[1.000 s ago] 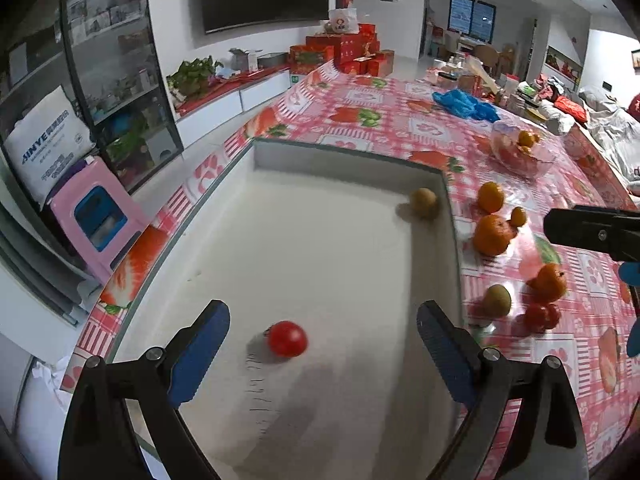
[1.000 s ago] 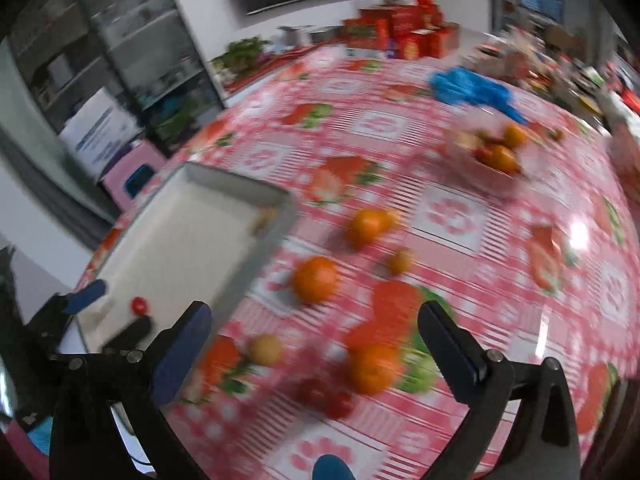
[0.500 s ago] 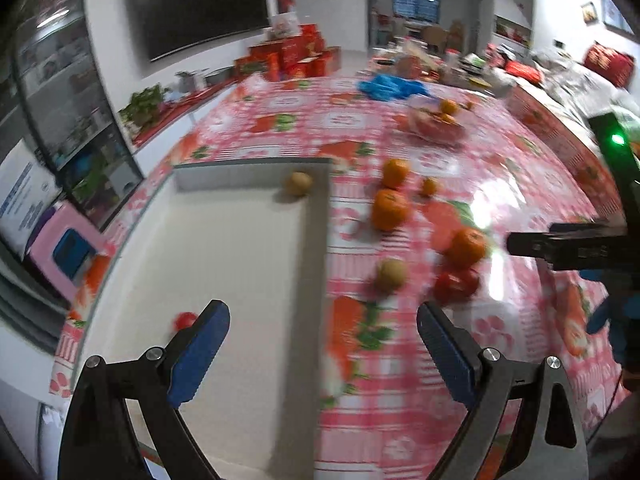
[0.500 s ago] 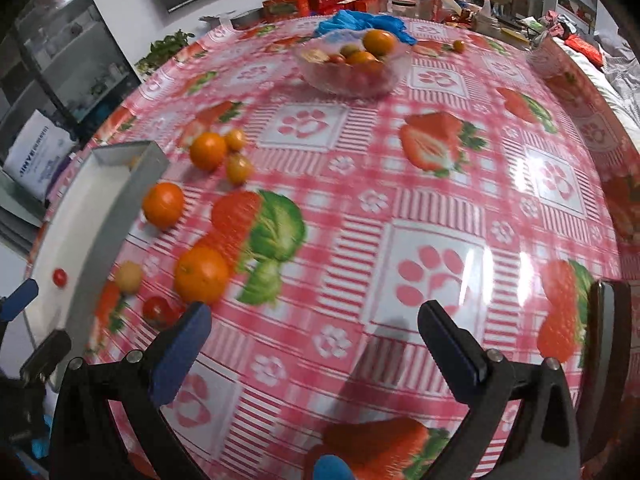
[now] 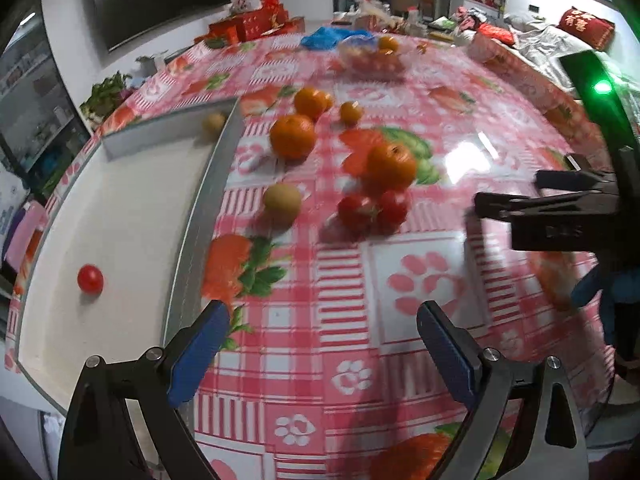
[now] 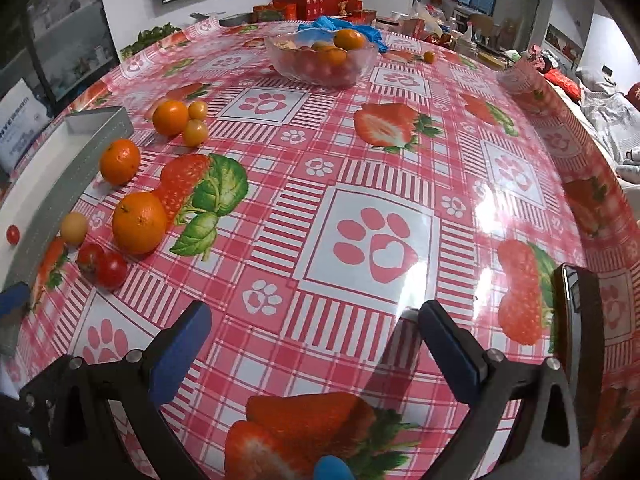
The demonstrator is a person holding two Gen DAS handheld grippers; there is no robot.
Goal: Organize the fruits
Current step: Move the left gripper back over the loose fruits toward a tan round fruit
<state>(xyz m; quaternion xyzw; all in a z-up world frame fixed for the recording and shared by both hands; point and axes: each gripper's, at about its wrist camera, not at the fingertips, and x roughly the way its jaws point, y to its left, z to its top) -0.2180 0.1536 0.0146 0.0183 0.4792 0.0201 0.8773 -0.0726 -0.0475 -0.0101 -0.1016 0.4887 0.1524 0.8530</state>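
Round glossy oranges (image 6: 139, 223) rest on shiny plastic tablecloth (image 6: 380, 160) beside flat tray (image 5: 120, 216)

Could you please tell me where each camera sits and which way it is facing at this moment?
Left wrist: on the left hand-held gripper, facing across the tablecloth, white tray to its left; right hand-held gripper visible.
Right wrist: on the right hand-held gripper, facing the glass bowl.
Shared: the two red tomatoes.

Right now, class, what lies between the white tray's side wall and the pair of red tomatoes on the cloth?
One small yellow-brown fruit lies between the tray wall and the red tomatoes, shown in the left wrist view.
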